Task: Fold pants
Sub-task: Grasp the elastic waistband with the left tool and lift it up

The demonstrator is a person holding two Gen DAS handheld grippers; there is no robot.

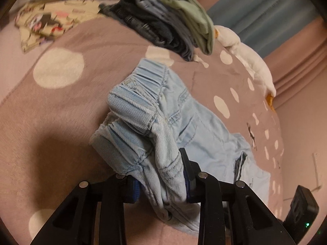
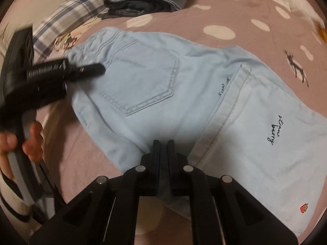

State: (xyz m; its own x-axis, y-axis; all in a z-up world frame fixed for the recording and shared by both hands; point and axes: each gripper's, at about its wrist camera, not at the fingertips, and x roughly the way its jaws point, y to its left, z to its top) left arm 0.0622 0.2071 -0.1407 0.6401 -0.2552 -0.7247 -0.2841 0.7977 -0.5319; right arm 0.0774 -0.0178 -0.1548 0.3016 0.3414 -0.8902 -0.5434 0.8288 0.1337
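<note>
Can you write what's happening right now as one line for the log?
task: fold pants | left gripper: shut on pants waistband | right gripper: shut on pants edge | surface: spotted blanket

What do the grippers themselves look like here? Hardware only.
Both are matte black. The left gripper has round silver pivot pins and blue pads inside its fingers. The right gripper has the same silver pins and angular cut-out linkages. Seen from the right wrist, the left unit carries white lettering, too blurred to read. A bare hand grips its handle.

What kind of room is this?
Probably a bedroom. The light blue pants lie on a soft pink spotted blanket, like a bed cover, with a stack of folded clothes and a white plush toy on it.
</note>
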